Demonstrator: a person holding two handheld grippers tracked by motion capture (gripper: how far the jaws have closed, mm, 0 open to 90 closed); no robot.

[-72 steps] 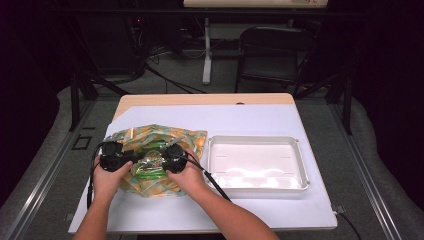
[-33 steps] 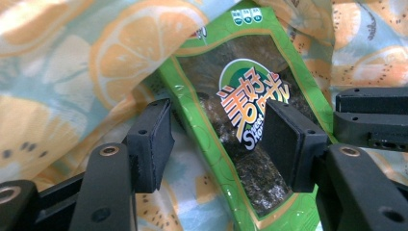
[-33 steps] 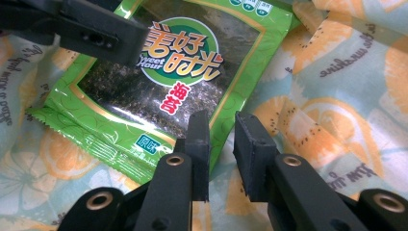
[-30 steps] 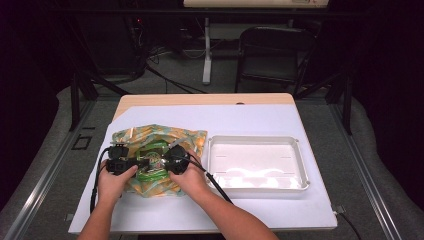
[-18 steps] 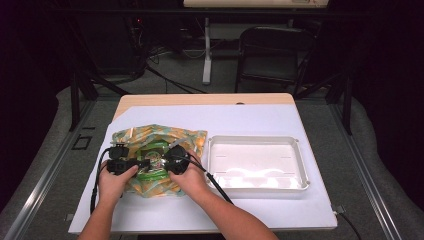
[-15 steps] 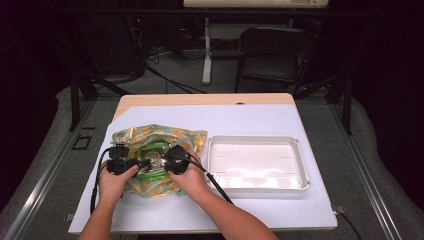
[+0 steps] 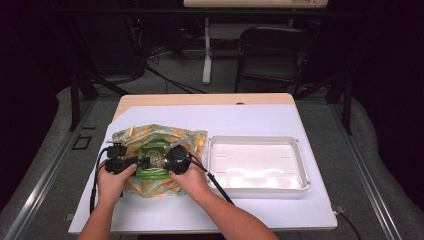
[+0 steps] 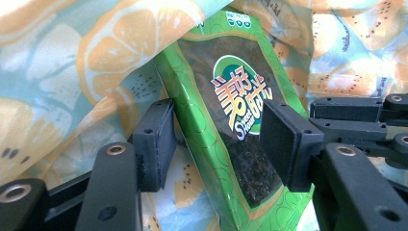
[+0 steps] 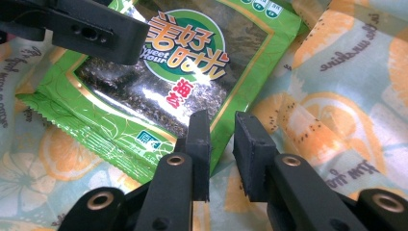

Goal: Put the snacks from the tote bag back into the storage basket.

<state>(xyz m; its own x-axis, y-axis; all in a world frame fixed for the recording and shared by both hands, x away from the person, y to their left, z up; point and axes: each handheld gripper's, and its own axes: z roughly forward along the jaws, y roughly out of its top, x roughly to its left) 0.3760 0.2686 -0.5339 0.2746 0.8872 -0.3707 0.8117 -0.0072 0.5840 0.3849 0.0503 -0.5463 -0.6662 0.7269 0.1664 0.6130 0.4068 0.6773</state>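
Seaweed packet (image 8: 226, 125) unmoved on bag (image 7: 187, 140); left gripper (image 8: 216, 139) fingers still straddle it (apart), right gripper (image 9: 222, 159) fingers narrowly parted.

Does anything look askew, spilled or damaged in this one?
Nothing spilled or torn. The green seaweed packet lies at a slant, half out of the rumpled orange-print bag, with the left gripper open astride it and the right gripper nearly closed at its edge. The white tray sits square and bare.
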